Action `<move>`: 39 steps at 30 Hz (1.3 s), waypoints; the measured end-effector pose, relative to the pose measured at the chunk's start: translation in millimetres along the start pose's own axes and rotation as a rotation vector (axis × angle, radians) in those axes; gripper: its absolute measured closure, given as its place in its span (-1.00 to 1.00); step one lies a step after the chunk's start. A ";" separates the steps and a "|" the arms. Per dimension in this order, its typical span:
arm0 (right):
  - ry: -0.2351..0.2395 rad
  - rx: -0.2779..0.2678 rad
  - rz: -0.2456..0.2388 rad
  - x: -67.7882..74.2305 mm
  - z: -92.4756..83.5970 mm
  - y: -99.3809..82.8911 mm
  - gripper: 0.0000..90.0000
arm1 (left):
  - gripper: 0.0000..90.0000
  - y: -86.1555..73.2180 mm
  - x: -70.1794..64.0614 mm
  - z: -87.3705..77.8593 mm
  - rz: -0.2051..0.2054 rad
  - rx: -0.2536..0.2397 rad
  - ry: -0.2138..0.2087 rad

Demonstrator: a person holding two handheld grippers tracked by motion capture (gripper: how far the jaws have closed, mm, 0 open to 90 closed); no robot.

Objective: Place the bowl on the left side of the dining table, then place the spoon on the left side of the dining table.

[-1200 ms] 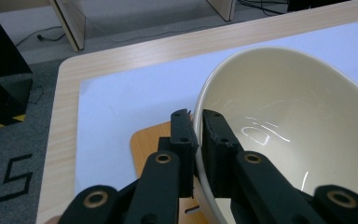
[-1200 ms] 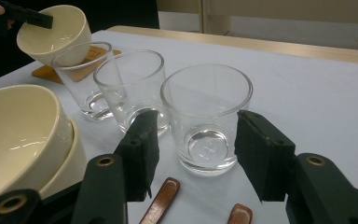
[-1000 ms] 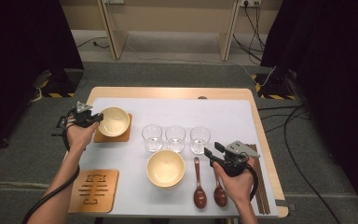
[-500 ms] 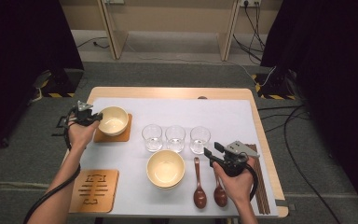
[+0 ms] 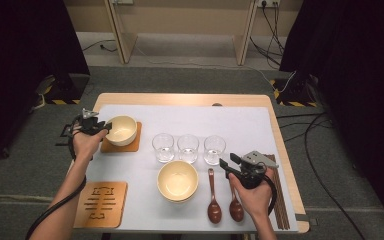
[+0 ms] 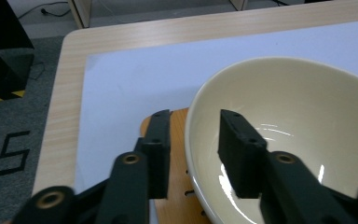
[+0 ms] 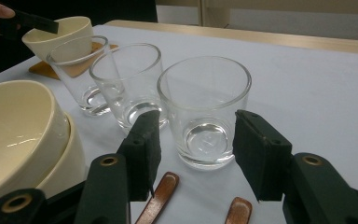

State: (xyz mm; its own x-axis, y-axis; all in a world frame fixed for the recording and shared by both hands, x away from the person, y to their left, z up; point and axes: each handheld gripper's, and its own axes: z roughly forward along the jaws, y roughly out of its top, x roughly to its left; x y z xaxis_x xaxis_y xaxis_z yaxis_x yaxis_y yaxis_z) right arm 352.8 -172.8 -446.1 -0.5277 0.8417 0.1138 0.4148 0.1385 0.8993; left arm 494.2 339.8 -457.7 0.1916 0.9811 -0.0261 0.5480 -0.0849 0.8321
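Between left claw (image 6: 193, 151) jaws: bowl (image 6: 289, 135) rim

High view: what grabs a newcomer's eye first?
The three clear glasses in a row at mid-table, with stacked cream bowls just in front. At far left, the left gripper straddles the rim of a cream bowl on a wooden coaster, its jaws having just opened. The right gripper points open at the rightmost glass.
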 end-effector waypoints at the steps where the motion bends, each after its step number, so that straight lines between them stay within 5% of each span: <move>1: -0.001 0.002 0.000 -0.4 -0.1 0.1 0.14 | 0.27 1.5 -0.5 -2.5 -0.007 -0.012 -0.005; 7: -0.009 0.014 0.016 -5.2 -0.7 0.4 0.20 | -0.02 10.3 -5.9 -23.1 -0.012 -0.067 -0.039; 15: -0.047 0.093 0.071 -18.3 -5.2 2.1 0.47 | -0.14 9.7 -14.9 -52.6 0.012 -0.116 -0.075; 26: -0.092 0.222 0.102 -24.2 -7.4 -1.8 0.44 | -0.16 -4.6 -19.4 -62.4 0.017 -0.114 -0.104; 39: -0.078 0.352 0.144 -20.1 1.3 -3.6 0.45 | -0.16 -20.0 -35.8 -79.5 0.040 -0.131 -0.151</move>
State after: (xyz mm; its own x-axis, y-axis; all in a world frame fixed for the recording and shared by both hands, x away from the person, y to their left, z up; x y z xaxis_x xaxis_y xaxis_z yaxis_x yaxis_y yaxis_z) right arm 362.9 -189.6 -452.2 -0.3934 0.9008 0.1839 0.7170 0.1754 0.6747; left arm 411.7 320.2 -429.3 0.3360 0.9395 -0.0665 0.4293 -0.0900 0.8987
